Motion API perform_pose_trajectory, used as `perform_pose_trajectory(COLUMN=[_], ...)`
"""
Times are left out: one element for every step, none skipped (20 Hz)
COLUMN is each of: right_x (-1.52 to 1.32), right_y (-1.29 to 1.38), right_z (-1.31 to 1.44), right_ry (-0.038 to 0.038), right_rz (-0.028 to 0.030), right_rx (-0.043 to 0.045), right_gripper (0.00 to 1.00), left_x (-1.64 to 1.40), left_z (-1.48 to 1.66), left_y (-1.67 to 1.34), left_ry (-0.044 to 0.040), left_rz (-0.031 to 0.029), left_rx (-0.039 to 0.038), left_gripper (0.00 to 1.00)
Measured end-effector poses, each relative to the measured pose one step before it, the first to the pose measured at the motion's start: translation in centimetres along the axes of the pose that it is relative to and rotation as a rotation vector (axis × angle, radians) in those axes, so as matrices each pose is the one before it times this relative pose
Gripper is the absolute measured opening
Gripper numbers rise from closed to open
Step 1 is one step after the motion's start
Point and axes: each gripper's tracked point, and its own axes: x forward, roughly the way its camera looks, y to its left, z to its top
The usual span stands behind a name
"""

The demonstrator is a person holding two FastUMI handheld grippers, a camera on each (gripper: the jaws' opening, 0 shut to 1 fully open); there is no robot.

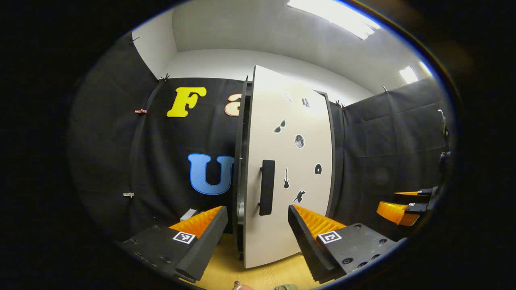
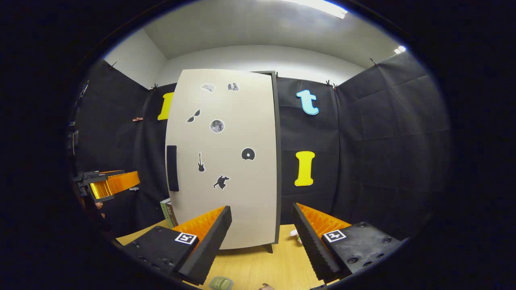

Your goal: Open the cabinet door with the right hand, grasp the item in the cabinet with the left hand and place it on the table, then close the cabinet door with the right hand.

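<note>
Wooden and pale, our bench (image 1: pixel 258 274) runs along the bottom of the left gripper view. On it stands a tall cabinet (image 1: pixel 242 161) with a light door (image 1: pixel 290 169). The door has a dark handle (image 1: pixel 267 187) and little stickers (image 1: pixel 299 141) on it. We see the door swung a bit open, with a dark gap along its left edge. We cannot see inside the gap, so we cannot tell where the item in the cabinet is.

Our left tongs (image 1: pixel 258 225) sit at the bottom middle of that view. They are spread wide and hold nothing, with the door just behind them. At the far right edge we see our right tongs (image 1: pixel 403 207), also apart and holding nothing.

In the right gripper view the door (image 2: pixel 225 161) fills the middle, and the right tongs (image 2: pixel 262 227) are spread wide at the bottom. A book (image 2: pixel 169 211) stands by the door's lower left corner.
</note>
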Motion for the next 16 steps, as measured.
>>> perform_pose_trajectory(right_x=[-0.13, -0.077, 0.136, -0.031, 0.064, -0.095, 0.103, 0.048, 0.059, -0.029, 0.032, 0.017, -0.075, -0.007, -0.062, -0.036], right_y=[-0.351, -0.163, 0.085, 0.183, 0.261, 0.079, -0.012, -0.045, -0.016, -0.052, -0.087, -0.049, -0.043, -0.047, -0.025, -0.073], right_z=[-0.095, -0.101, 0.039, 0.052, 0.058, 0.087, 0.134, 0.149, 0.075, 0.045, 0.022, 0.044, 0.047, -0.001, 0.067, 0.067], right_ry=[-0.00137, 0.00378, -0.00061, -0.00136, -0.00067, -0.00301, -0.00695, -0.00642, -0.00457, -0.00169, -0.00294, -0.00289, -0.00159, 0.00117, -0.0016, -0.00177], right_rz=[-0.00561, -0.00057, 0.00382, 0.00708, 0.00775, 0.004, 0.00431, 0.00242, 0.00279, -0.00014, -0.00104, -0.00008, 0.0006, 0.00329, 0.00051, -0.00334], right_rx=[-0.01463, -0.00887, 0.00161, 0.00944, 0.00775, 0.00184, -0.00111, -0.00207, -0.00286, -0.00462, -0.00495, -0.00464, -0.00505, -0.00456, -0.00289, -0.00166], right_gripper=[0.97, 0.97, 0.97, 0.97, 0.97, 0.97, 0.97, 0.97, 0.97, 0.97, 0.97, 0.97, 0.97, 0.97, 0.97, 0.97], left_x=[-0.023, -0.052, -0.093, -0.014, -0.053, -0.194, -0.071, -0.072, -0.065, -0.02, -0.051, -0.06, -0.034, -0.077, -0.058, 0.032], left_z=[-0.14, -0.208, -0.147, -0.214, -0.152, -0.254, -0.076, -0.092, 0.005, -0.117, -0.008, -0.05, 0.062, -0.029, -0.021, -0.166], left_y=[-0.094, 0.053, -0.029, -0.097, -0.065, -0.01, 0.046, 0.067, -0.068, -0.273, -0.124, 0.032, 0.127, 0.168, 0.031, -0.039], left_ry=[0.00752, 0.00761, 0.0062, 0.00839, 0.00711, 0.01034, 0.00361, -0.00137, 0.00192, 0.00246, -0.00098, -0.00291, -0.00174, -0.00043, 0.00218, 0.0014], left_rz=[0.00321, 0.00578, 0.00411, 0.00312, 0.0052, 0.00688, 0.01001, 0.00896, 0.00065, -0.00369, -0.00242, -0.00014, 0.00484, 0.00477, 0.0012, -0.00076], left_rx=[0.00862, 0.00915, 0.00764, 0.00511, 0.0046, 0.0066, 0.00819, 0.00719, 0.00661, 0.00528, 0.00066, -0.00472, -0.00648, -0.00672, -0.00315, 0.00041], left_gripper=[0.95, 0.95, 0.95, 0.95, 0.95, 0.95, 0.95, 0.95, 0.95, 0.95, 0.95, 0.95, 0.95, 0.95, 0.95, 0.95])
